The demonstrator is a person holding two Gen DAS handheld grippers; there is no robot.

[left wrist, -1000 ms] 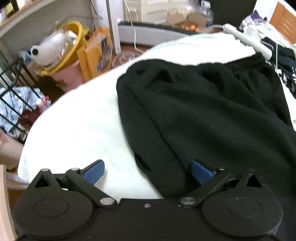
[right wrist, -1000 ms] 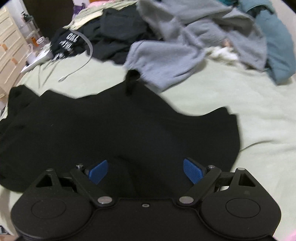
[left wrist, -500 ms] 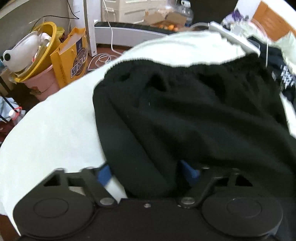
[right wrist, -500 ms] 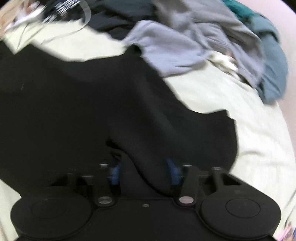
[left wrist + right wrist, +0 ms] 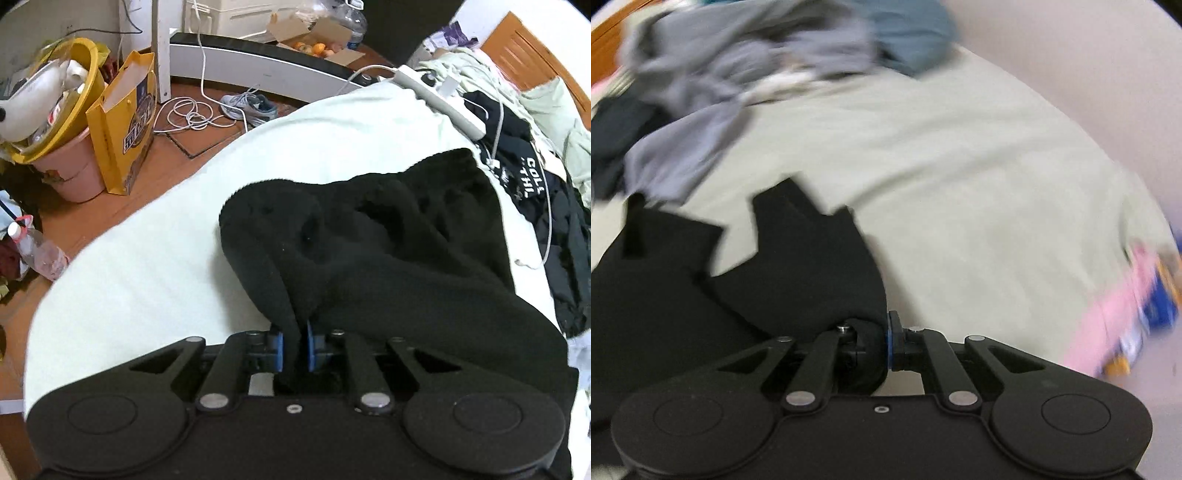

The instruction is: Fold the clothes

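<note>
A pair of black fleece pants (image 5: pixel 388 243) lies on a pale green bed sheet (image 5: pixel 155 258). My left gripper (image 5: pixel 294 349) is shut on a bunched edge of the pants, which run up and right from the blue pads. In the right wrist view, my right gripper (image 5: pixel 882 345) is shut on another part of the same black pants (image 5: pixel 783 266), which spread out to the left over the sheet (image 5: pixel 960 177). That view is motion-blurred.
A heap of grey and teal clothes (image 5: pixel 757 62) lies at the far side of the bed. A white power strip (image 5: pixel 443 96), cables and dark clothes (image 5: pixel 535 184) lie at the right. A yellow bag (image 5: pixel 122 122), a pink bin (image 5: pixel 74 162) and a bottle (image 5: pixel 37 251) stand on the floor beyond the bed edge.
Both grippers went from open over the pants to shut on the fabric. The pants have bunched up and lifted, and the right view has swung to the right.
</note>
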